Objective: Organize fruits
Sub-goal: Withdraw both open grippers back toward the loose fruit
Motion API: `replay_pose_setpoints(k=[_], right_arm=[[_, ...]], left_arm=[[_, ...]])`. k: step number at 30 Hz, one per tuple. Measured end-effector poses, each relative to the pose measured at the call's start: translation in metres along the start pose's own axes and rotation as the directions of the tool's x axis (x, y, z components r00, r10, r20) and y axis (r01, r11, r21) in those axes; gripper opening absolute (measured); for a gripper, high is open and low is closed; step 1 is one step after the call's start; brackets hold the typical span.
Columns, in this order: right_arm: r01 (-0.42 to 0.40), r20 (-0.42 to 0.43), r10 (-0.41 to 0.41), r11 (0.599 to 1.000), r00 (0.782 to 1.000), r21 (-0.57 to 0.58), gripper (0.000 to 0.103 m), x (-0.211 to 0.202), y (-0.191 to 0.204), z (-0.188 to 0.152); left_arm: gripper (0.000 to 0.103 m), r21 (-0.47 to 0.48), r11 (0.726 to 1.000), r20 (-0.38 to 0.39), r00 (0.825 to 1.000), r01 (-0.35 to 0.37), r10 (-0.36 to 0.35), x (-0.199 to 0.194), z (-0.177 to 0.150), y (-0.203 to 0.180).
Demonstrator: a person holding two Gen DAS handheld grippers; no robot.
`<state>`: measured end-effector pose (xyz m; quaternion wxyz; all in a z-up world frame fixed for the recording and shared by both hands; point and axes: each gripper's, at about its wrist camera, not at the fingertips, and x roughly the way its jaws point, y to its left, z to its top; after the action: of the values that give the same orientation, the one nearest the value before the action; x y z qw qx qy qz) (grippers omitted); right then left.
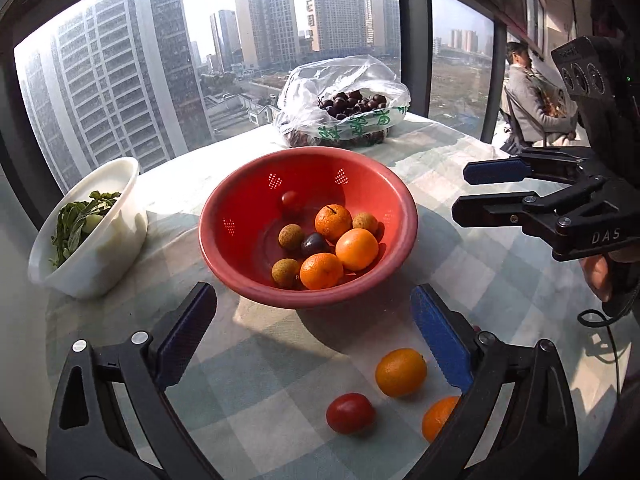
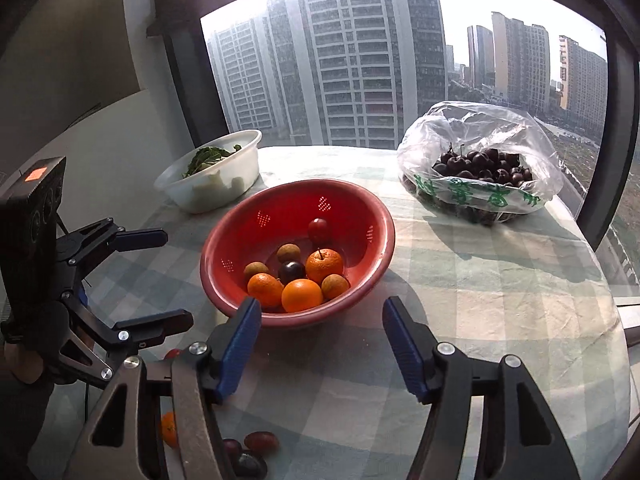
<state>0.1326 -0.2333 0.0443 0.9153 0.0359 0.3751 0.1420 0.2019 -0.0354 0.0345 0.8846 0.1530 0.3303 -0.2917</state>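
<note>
**Q:** Where the scene sits, what is the surface and the room like?

**A:** A round table (image 1: 460,280) with a pale checked cloth stands against a big window (image 1: 120,80) looking out on tower blocks. At 2 o'clock in the left view, a seated person (image 1: 532,100) is in the background.

**Q:** How are the claws?

**A:** The left gripper (image 1: 316,344) is spread wide and holds nothing, touching nothing. In its view, loose fruit lies on the cloth near its right finger: an orange (image 1: 401,372), a red fruit (image 1: 350,413) and a second orange (image 1: 439,416) partly hidden by that finger. The right gripper (image 2: 322,342) is also parted and empty, hovering just short of the colander. Dark fruits (image 2: 250,454) lie on the cloth at 7 o'clock in its view.

**Q:** And the containers?

**A:** A red colander (image 1: 240,216) sits at the table's centre. It holds three oranges (image 1: 356,249), three small brown fruits (image 1: 291,237), a dark plum (image 1: 314,243) and a red fruit apart toward the far wall. At 10 o'clock, a white tub (image 1: 116,240) holds leafy greens (image 1: 76,224). At 1 o'clock, an open plastic bag (image 1: 304,88) holds dark cherries (image 1: 352,103).
</note>
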Motion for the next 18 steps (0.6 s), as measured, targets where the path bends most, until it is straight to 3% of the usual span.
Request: replay_pose_setpoints(k=[8,18], right_arm=[[-0.011,-0.066,0.018,0.994,0.998,0.105,0.071,-0.021,0.006,-0.080],[-0.018,-0.086,0.030,0.990,0.996,0.137,0.071,-0.035,0.009,-0.110]], left_arm=[[0.103,0.010,0.999,-0.047,0.998,0.047,-0.046,-0.033,-0.065,-0.058],[0.103,-0.022,0.998,-0.131,0.990,0.054,-0.056,-0.012,-0.086,-0.077]])
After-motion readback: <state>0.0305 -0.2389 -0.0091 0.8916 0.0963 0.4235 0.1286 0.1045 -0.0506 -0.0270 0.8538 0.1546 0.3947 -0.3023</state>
